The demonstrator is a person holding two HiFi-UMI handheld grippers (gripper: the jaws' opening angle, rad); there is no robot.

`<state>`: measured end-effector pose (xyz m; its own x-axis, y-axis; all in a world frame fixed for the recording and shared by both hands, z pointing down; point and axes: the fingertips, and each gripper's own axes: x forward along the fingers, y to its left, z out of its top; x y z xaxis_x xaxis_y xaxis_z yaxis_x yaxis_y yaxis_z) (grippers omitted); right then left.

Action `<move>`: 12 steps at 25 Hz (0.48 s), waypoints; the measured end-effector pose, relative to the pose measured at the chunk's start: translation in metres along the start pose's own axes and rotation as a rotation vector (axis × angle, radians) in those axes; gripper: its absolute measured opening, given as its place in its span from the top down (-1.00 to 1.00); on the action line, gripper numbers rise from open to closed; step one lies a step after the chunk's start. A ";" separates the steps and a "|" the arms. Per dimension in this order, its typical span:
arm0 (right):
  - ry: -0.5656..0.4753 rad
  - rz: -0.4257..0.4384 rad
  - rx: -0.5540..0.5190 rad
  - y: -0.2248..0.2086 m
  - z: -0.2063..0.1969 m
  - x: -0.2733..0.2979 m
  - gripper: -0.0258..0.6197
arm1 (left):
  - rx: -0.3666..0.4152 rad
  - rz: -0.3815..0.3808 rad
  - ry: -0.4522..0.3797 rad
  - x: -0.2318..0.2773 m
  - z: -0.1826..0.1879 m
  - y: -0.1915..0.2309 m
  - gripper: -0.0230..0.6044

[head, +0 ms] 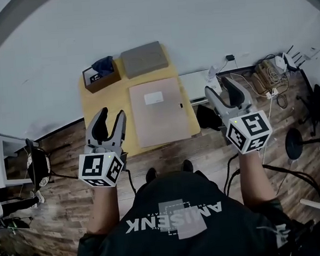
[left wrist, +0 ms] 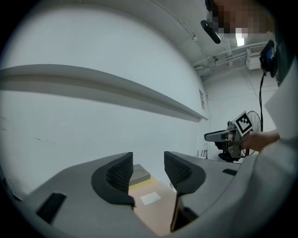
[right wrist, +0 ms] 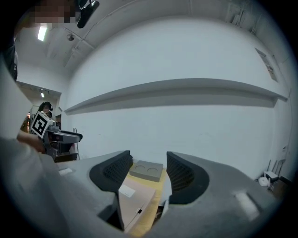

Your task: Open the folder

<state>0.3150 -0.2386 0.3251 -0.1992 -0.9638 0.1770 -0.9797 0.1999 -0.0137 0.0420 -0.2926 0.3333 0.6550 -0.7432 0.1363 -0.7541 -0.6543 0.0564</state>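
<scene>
The folder (head: 159,111) is a flat beige-pink case with a white label and a small dark clasp at its right edge. It lies closed on the small yellow table (head: 93,99). My left gripper (head: 111,120) hovers at the table's left front corner, open and empty. My right gripper (head: 226,87) is off the table's right side, open, with nothing between its fingers. In the left gripper view the folder (left wrist: 156,209) shows below the jaws, and in the right gripper view the folder (right wrist: 132,197) lies low between them.
A grey foam pad (head: 143,58) with two round recesses sits at the table's back. A brown box (head: 100,75) holding a dark blue cloth stands at the back left. Cables and a power strip (head: 268,73) lie on the wooden floor at right; a white wall is behind.
</scene>
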 end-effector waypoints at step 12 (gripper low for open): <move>0.138 0.133 0.112 -0.015 -0.080 0.031 0.03 | 0.025 0.078 0.172 0.011 -0.081 -0.008 -0.01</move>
<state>0.3254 -0.2571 0.4097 -0.3293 -0.8954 0.2996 -0.9430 0.2954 -0.1533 0.0515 -0.2842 0.4140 0.5755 -0.7583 0.3063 -0.7994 -0.6007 0.0147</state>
